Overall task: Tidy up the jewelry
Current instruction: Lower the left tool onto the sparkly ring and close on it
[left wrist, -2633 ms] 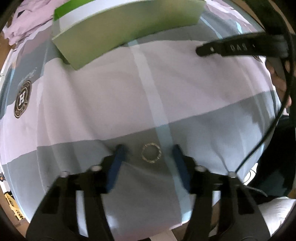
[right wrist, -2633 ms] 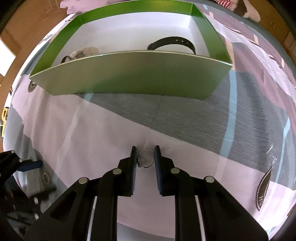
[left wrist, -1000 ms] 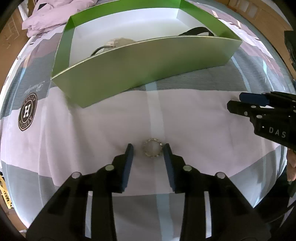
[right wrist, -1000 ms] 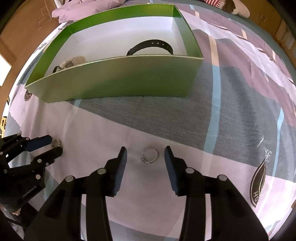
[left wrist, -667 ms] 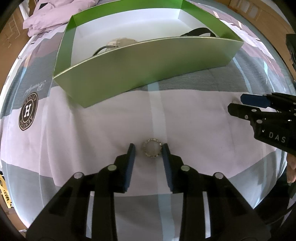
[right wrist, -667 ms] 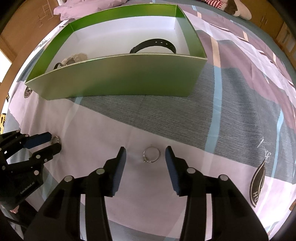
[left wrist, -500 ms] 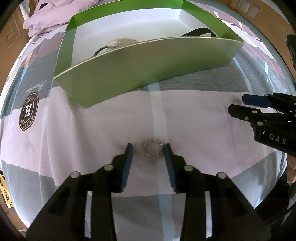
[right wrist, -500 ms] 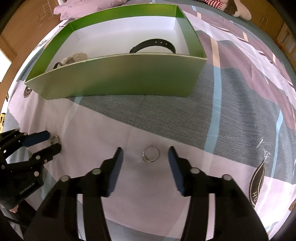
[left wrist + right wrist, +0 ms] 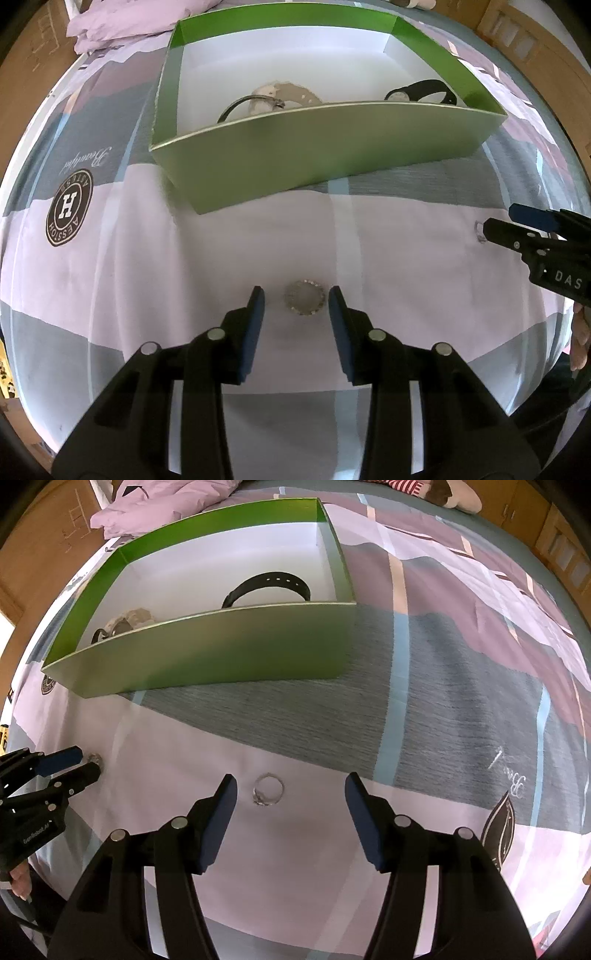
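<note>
1. Left wrist view: the left gripper [image 9: 295, 301] has its jaws open, with one finger on each side of a small studded ring [image 9: 305, 297]. The ring lies flat on the bedspread [image 9: 110, 258], its opening faces up, and it touches neither finger.
2. Beyond the ring stands a green box [image 9: 314, 158] with a white inside. Its long axis runs from left to right and its near wall faces the gripper. Between the ring and this wall there is an open strip of pale cloth.
3. Inside the box lie a black strap [image 9: 424, 92] near the right end and a pale piece with a dark band [image 9: 266, 101] near the middle.
4. At the right edge of this view the right gripper [image 9: 495, 225] comes in, with a second small ring just at its fingertips.
5. Right wrist view: the right gripper [image 9: 291, 794] has its jaws wide open. A thin silver ring [image 9: 269, 794] lies flat on the bedspread between the fingers, nearer to the left finger, and touches none.
6. The green box [image 9: 221, 657] is farther ahead, with its long axis left to right. Grey cloth lies free between ring and box.
7. At the left edge is the left gripper [image 9: 88, 766], with the studded ring [image 9: 95, 757] between its fingertips. To the right, the bedspread is open.
</note>
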`<move>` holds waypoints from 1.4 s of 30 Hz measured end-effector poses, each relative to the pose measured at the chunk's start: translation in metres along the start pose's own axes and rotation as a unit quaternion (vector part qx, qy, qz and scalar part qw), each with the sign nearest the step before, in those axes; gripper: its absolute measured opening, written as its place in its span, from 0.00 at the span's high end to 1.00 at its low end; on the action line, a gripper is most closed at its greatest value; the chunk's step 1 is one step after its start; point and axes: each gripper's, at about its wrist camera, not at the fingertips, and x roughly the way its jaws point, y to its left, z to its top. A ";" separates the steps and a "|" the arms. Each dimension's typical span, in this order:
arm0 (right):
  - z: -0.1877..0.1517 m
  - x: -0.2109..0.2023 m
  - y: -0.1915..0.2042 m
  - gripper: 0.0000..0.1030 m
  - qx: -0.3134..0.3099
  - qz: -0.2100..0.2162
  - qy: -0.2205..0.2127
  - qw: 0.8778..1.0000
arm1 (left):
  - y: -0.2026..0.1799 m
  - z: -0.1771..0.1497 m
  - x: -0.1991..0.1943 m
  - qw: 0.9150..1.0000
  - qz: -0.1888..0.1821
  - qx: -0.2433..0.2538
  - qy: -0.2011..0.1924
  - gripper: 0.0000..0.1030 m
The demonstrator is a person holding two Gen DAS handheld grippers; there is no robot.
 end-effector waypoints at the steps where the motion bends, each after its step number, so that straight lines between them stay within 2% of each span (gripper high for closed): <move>1: 0.000 0.000 -0.002 0.40 0.000 0.001 0.000 1.000 | -0.001 0.000 0.000 1.000 0.000 0.001 0.001 0.61; 7: 0.002 0.000 -0.003 0.40 0.004 0.005 -0.002 1.000 | -0.006 -0.002 0.004 1.000 0.006 0.010 0.007 0.54; 10: 0.003 -0.002 -0.002 0.41 0.005 0.014 -0.005 1.000 | -0.008 -0.003 0.005 1.000 0.008 0.016 0.007 0.54; 18: 0.001 0.002 0.009 0.42 -0.022 0.002 0.000 1.000 | -0.009 -0.003 0.006 1.000 0.011 0.019 0.008 0.56; 30: 0.000 0.008 0.011 0.42 -0.022 -0.003 0.009 1.000 | -0.014 -0.003 0.007 1.000 0.016 0.021 0.007 0.55; 35: -0.001 0.011 0.016 0.42 -0.030 -0.007 0.014 0.999 | -0.017 -0.003 0.008 0.999 0.016 0.029 0.008 0.48; 42: -0.004 0.017 0.018 0.42 -0.035 -0.015 0.018 0.999 | -0.019 -0.004 0.009 0.999 0.019 0.032 0.006 0.48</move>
